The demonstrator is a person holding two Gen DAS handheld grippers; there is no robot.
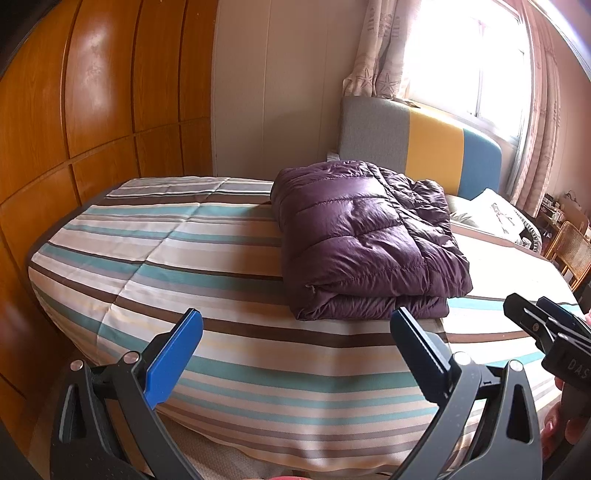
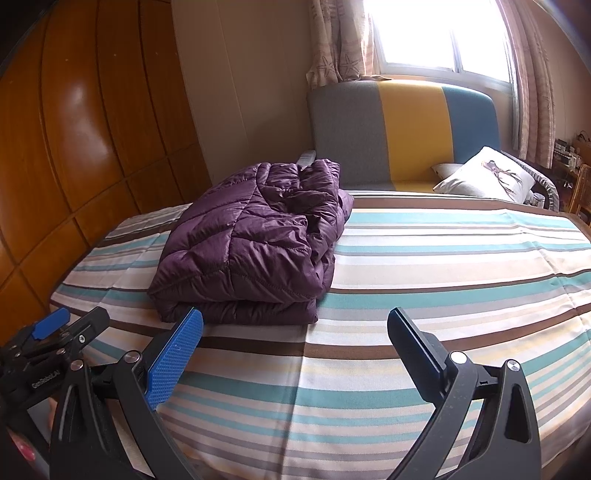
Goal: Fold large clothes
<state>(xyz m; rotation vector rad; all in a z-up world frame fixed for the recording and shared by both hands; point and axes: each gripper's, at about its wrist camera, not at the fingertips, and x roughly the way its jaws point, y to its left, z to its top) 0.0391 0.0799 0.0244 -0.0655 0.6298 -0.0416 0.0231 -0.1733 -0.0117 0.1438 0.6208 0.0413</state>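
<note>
Two handheld grippers hover at the near edge of a bed [image 1: 229, 280], both spread wide and holding nothing. The left gripper [image 1: 295, 328], seen from its own camera, frames bare striped bedcover between its blue-padded fingers [image 1: 173, 362]; the right gripper [image 2: 295, 328] does likewise in its view, its left pad just in front of the folded garment's near edge. Each tool also shows at the margin of the other's camera.

The task's item, a purple quilted puffer jacket [image 2: 255, 243], lies folded into a thick, roughly rectangular bundle on the striped cover, toward the left side of the bed and short of the headboard [image 2: 402, 129], which is panelled in grey, yellow and blue. The jacket touches neither gripper.

A white pillow [image 2: 487, 177] rests at the far right by the headboard. A wooden wardrobe [image 1: 92, 110] lines the left wall, and a bright window [image 2: 436, 33] with patterned curtains [image 1: 380, 48] stands beyond the bed.
</note>
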